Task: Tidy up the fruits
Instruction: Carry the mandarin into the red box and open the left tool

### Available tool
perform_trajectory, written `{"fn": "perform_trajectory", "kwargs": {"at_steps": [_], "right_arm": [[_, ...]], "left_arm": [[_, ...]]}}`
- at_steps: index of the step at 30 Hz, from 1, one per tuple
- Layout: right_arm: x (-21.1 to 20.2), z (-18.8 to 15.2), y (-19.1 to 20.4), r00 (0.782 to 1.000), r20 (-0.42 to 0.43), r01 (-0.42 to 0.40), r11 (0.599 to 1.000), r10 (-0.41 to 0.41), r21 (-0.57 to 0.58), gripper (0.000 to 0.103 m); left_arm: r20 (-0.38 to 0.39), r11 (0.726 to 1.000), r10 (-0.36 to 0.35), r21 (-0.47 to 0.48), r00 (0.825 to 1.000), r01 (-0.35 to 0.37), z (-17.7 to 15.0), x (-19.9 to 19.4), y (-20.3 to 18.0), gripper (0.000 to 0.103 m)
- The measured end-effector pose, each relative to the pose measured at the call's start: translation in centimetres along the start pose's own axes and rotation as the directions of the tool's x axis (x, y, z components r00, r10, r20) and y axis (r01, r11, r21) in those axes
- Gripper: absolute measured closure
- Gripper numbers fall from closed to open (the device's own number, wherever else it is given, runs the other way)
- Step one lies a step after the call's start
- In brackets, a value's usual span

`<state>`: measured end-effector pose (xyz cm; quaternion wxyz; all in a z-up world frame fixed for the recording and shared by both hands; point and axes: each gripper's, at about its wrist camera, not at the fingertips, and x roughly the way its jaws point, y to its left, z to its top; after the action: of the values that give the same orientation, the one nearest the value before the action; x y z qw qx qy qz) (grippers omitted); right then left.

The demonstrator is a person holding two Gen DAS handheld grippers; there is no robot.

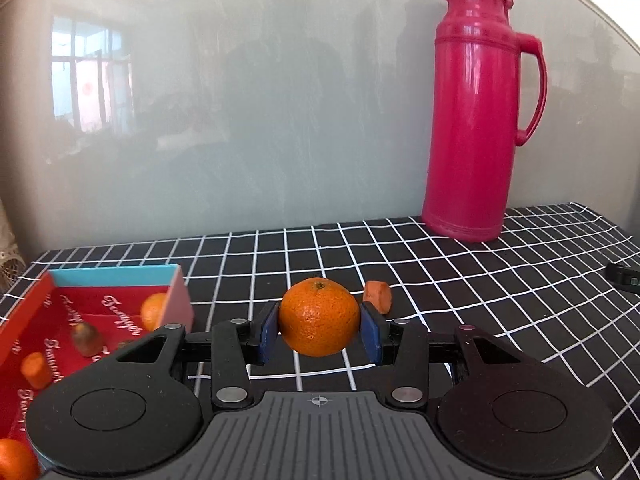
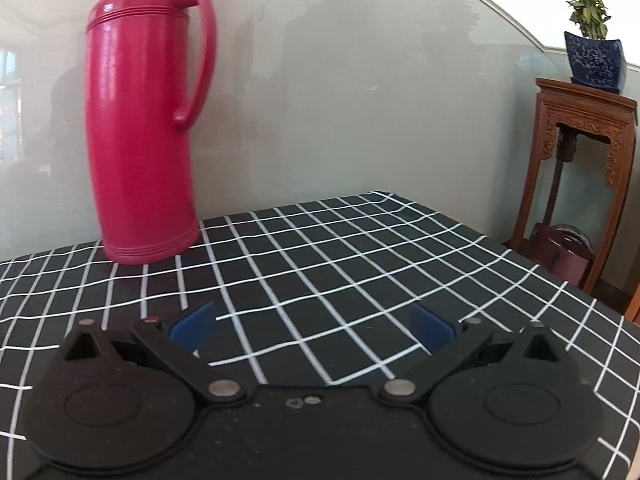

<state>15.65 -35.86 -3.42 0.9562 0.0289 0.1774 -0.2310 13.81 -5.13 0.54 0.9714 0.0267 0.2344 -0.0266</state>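
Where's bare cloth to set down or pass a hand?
Free: the cloth right of the flask, under the open right gripper. Crowded: around the box, where the left gripper holds an orange, carrot piece just behind.

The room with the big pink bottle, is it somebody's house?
Probably a home. A pink thermos jug stands on a checked tablecloth, a potted plant sits on a carved wooden stand, and a glossy wall panel reflects a window.

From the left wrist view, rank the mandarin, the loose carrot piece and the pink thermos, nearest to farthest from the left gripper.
1. Mandarin: clamped between the left gripper's jaws.
2. Carrot piece: on the tablecloth, just behind the right jaw.
3. Pink thermos: far right, by the wall.
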Motion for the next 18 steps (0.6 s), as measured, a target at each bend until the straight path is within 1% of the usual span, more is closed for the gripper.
{"fn": "perform_trajectory", "kwargs": {"at_steps": [6,13,18], "right_arm": [[-0.7,0.0,2.2,0.999,0.000,-0.042,0.999,0.042,-0.014,0.000],[-1.6,0.1,4.6,0.996,0.001,-0.086,0.996,0.086,-0.024,0.000],[-2.1,-0.1,6.6,0.994,-0.002,-0.108,0.993,0.108,-0.052,0.000]], "left_arm": [[0.015,1.000,0.025,-0.004,1.000,-0.025,0.0,-1.6,1.8,0.060],[0.024,0.995,0.088,-0.044,0.996,-0.087,-0.6,-3.2,5.6,0.060],[0.031,0.990,0.127,-0.067,0.991,-0.125,-1.0,-4.3,8.5,0.060]]}}
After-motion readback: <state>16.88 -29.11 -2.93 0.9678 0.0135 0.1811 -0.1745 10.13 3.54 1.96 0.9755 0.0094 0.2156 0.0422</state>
